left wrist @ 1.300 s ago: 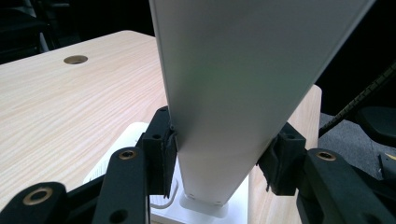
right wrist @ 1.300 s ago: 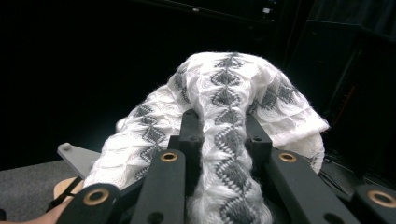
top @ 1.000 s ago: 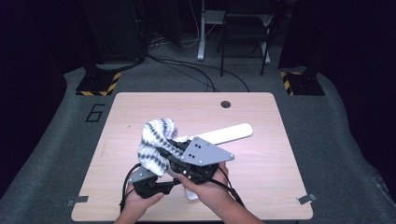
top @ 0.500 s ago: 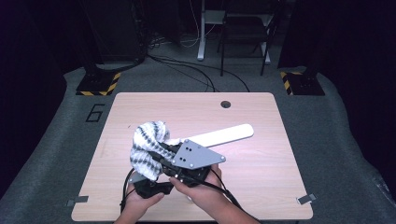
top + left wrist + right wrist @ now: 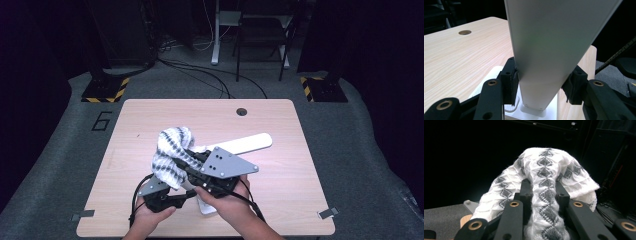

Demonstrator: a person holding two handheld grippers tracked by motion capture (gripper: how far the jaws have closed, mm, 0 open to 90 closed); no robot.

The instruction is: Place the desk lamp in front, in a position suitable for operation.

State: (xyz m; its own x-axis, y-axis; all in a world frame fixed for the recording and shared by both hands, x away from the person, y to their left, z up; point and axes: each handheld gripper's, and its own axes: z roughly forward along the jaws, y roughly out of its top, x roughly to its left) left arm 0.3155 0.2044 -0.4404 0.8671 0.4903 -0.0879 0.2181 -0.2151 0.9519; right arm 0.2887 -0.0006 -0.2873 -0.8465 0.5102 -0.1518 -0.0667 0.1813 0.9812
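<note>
A long flat white bar lies slantwise over the wooden table, rising from a white base near the front edge. My left gripper is shut on the bar's lower end; in the left gripper view both pads press the white bar from either side just above the base. My right gripper, under its grey plate, is shut on a white cloth with grey diamonds. In the right gripper view the cloth bulges out between and over the jaws of the right gripper.
A round cable hole sits near the table's far edge, and the same hole appears in the left gripper view. Black stands with yellow-striped feet and loose cables are on the floor beyond the table.
The right gripper with the cloth slid slightly left along the bar, then back to the right. The left gripper kept still on the bar.
</note>
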